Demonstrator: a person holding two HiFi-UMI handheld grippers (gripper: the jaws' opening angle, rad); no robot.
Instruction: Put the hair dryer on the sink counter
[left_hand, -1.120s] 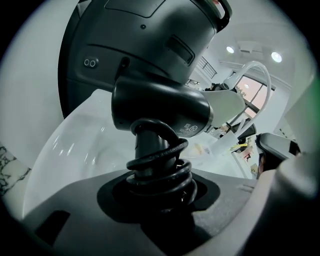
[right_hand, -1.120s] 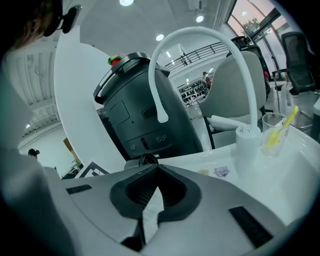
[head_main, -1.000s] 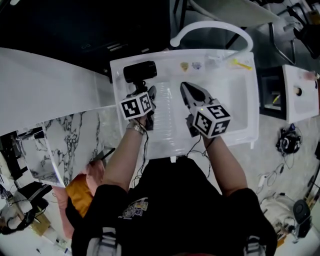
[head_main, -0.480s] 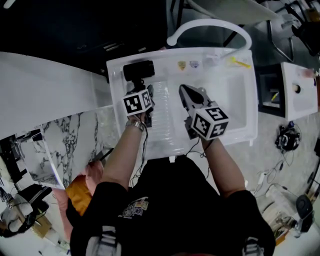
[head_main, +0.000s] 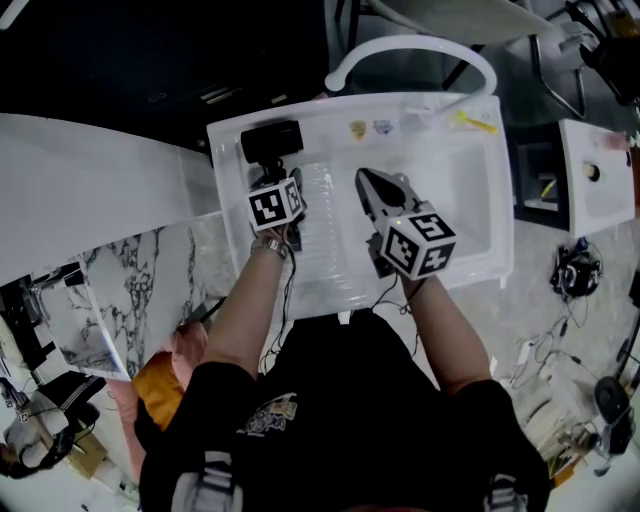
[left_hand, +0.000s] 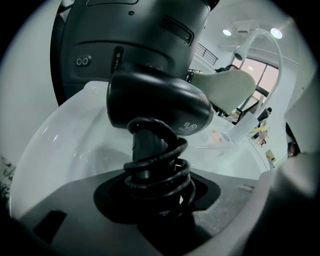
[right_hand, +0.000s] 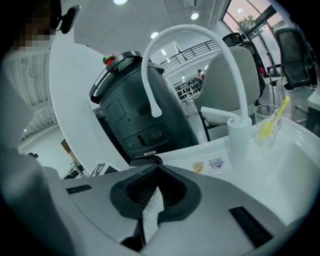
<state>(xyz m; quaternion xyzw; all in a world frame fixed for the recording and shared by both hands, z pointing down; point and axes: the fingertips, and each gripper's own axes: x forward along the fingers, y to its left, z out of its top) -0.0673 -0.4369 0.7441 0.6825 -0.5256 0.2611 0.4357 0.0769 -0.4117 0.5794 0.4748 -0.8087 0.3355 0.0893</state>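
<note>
At worktop (head_main: 235, 180) back-left corner: hair dryer (head_main: 268, 140) sunk lower, nearly placed
left gripper (head_main: 285, 180): grasping its handle
right gripper (head_main: 365, 178): clenched, empty

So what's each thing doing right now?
Hair dryer: upright, held by its handle.
Cord: wound round the handle.
Left hand-held gripper: shut on hair dryer.
Right hand-held gripper: shut, empty.
Cup: upright, something yellow inside.
Tap: no water running.
</note>
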